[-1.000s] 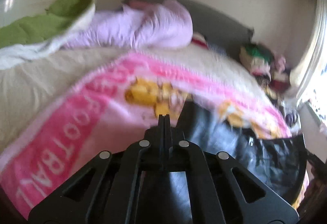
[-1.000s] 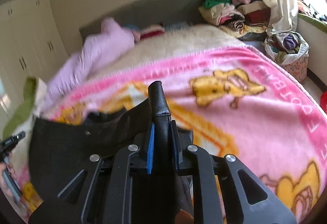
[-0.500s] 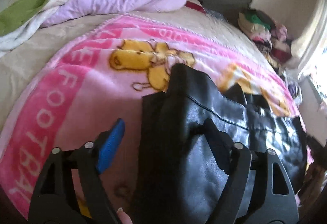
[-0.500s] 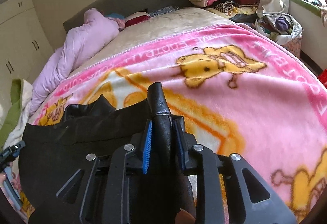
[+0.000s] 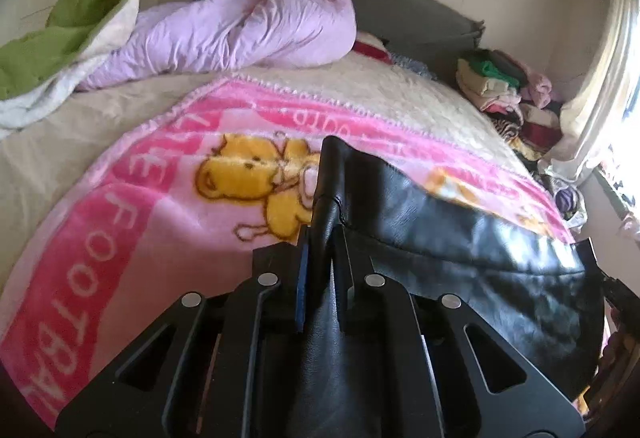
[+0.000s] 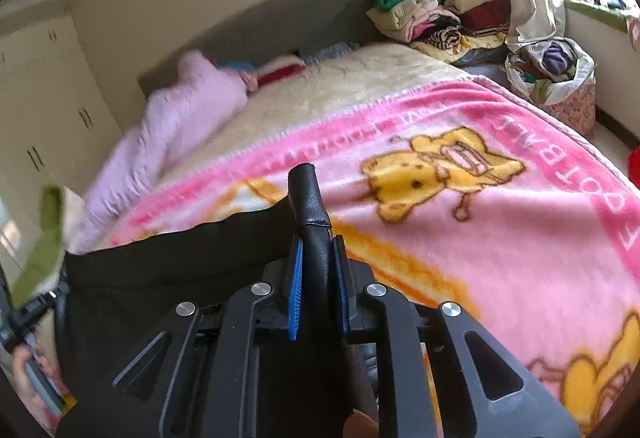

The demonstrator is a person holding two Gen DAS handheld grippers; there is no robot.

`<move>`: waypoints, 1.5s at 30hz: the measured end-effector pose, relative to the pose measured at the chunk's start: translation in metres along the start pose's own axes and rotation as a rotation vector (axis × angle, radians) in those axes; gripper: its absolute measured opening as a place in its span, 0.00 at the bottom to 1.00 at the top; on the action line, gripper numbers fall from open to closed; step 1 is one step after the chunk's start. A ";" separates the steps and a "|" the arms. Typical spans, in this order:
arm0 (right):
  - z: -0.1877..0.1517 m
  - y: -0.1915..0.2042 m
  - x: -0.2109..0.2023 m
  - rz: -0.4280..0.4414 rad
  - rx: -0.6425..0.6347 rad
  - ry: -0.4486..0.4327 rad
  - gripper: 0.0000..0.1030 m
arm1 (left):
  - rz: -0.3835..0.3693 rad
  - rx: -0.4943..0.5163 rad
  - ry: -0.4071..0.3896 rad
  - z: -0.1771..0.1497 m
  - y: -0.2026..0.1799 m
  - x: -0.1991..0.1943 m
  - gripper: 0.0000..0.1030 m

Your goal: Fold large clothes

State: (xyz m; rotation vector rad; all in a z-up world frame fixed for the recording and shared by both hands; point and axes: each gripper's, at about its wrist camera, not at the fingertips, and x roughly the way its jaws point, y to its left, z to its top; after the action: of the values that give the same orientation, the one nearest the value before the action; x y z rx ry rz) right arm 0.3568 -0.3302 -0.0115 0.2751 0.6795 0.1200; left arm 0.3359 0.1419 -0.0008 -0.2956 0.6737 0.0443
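While two grippers pinch one black garment [image 5: 460,238], one pink blanket [image 5: 132,206] lies beneath.

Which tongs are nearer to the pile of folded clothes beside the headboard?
Right. The right tongs hold the black garment on the pile's side; the left tongs grip it farther away.

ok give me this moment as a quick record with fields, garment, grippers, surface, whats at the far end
garment: black leather-look garment, stretched between the two grippers over the bed
left gripper: shut on a folded edge of the garment
right gripper: shut on another edge of the garment
surface: pink fleece blanket with yellow bear print spread on the bed
far end: crumpled lilac duvet by the grey headboard
beside bed: pile of folded clothes
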 end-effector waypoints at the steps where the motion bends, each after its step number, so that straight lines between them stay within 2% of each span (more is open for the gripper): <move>1: -0.004 0.000 0.010 -0.036 -0.010 0.029 0.13 | 0.014 0.013 0.009 -0.002 -0.001 0.005 0.05; 4: -0.016 -0.006 0.033 -0.081 0.003 0.093 0.13 | 0.069 0.055 0.053 -0.010 -0.003 0.026 0.06; 6: -0.022 -0.010 0.043 -0.093 0.019 0.126 0.15 | 0.081 0.044 0.091 -0.015 0.002 0.039 0.08; 12: -0.033 -0.013 0.059 -0.102 0.016 0.172 0.18 | 0.047 -0.024 0.140 -0.031 0.022 0.058 0.18; 16: -0.033 -0.017 0.059 -0.086 0.038 0.181 0.19 | 0.037 -0.039 0.133 -0.031 0.023 0.052 0.22; 17: -0.033 -0.017 0.059 -0.083 0.038 0.185 0.19 | 0.037 -0.037 0.128 -0.030 0.022 0.050 0.25; 18: -0.033 -0.017 0.059 -0.078 0.042 0.188 0.20 | 0.044 -0.032 0.130 -0.028 0.021 0.048 0.35; 20: -0.033 -0.020 0.055 -0.064 0.061 0.177 0.20 | 0.056 -0.042 0.134 -0.028 0.024 0.044 0.49; 21: -0.033 -0.019 0.053 -0.061 0.064 0.173 0.21 | 0.049 -0.057 0.140 -0.029 0.027 0.043 0.51; 22: -0.033 -0.018 0.048 -0.053 0.065 0.160 0.25 | 0.037 -0.071 0.140 -0.029 0.030 0.041 0.53; 24: -0.032 -0.018 0.038 -0.032 0.077 0.150 0.41 | 0.049 -0.062 0.142 -0.030 0.031 0.037 0.64; 25: -0.033 -0.017 0.031 -0.028 0.091 0.148 0.72 | 0.062 -0.048 0.141 -0.030 0.030 0.034 0.65; 26: -0.035 -0.017 0.025 -0.024 0.105 0.140 0.86 | 0.068 -0.037 0.142 -0.029 0.029 0.032 0.66; 33: -0.052 -0.014 -0.021 0.051 0.141 0.104 0.87 | 0.124 0.048 0.126 -0.031 0.017 0.011 0.80; 34: -0.054 -0.013 -0.026 0.054 0.140 0.104 0.89 | 0.125 0.052 0.123 -0.032 0.016 0.006 0.81; 39: -0.075 -0.014 -0.050 0.043 0.131 0.129 0.91 | 0.115 0.007 0.130 -0.035 0.020 -0.011 0.85; 43: -0.090 -0.015 -0.058 0.042 0.120 0.162 0.91 | 0.072 -0.036 0.114 -0.040 0.021 -0.028 0.86; 45: -0.096 -0.017 -0.061 0.043 0.113 0.175 0.91 | 0.082 -0.031 0.105 -0.045 0.020 -0.035 0.89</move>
State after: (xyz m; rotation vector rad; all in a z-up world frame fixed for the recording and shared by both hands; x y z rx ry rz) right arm 0.2492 -0.3380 -0.0510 0.3907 0.8555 0.1485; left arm 0.2783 0.1504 -0.0178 -0.3017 0.7895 0.1186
